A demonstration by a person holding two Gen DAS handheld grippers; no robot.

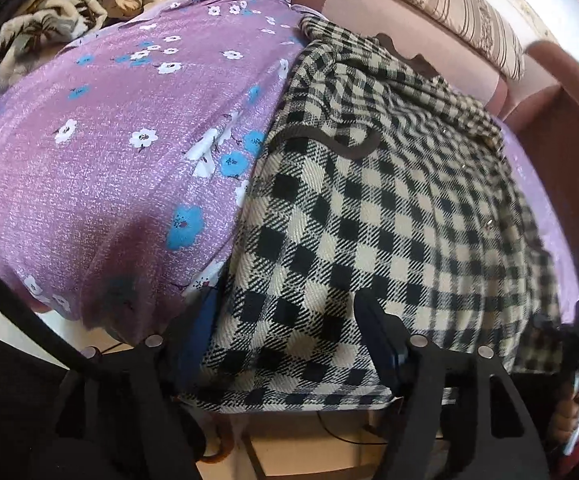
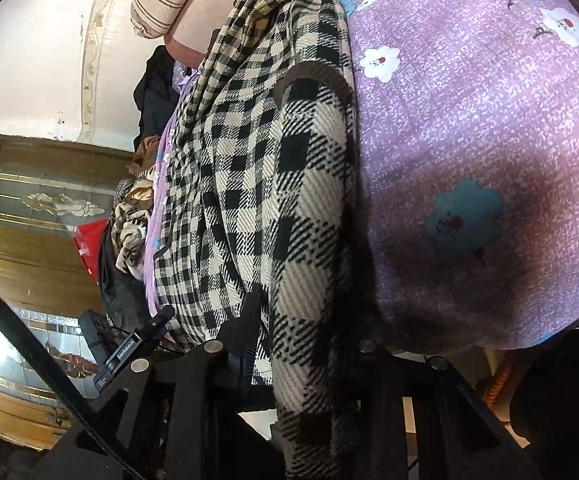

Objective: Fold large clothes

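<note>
— Both tongs sit at the near hem of the checked coat (image 1: pixel 329 216). Left tongs (image 1: pixel 285 320) stand apart, cloth lying between the fingers; right tongs (image 2: pixel 289 344) have cloth between them too, but I can't tell if they're clamped.

— So how to fold it well?

— Pinch both hem corners evenly, I'd say, lift together, carry it straight away from the tongs toward the collar.

— And the coat itself?

— Thick, cream-and-black, brown trim, spread on the purple sheet (image 1: pixel 101 152) ahead of both tongs.
</note>
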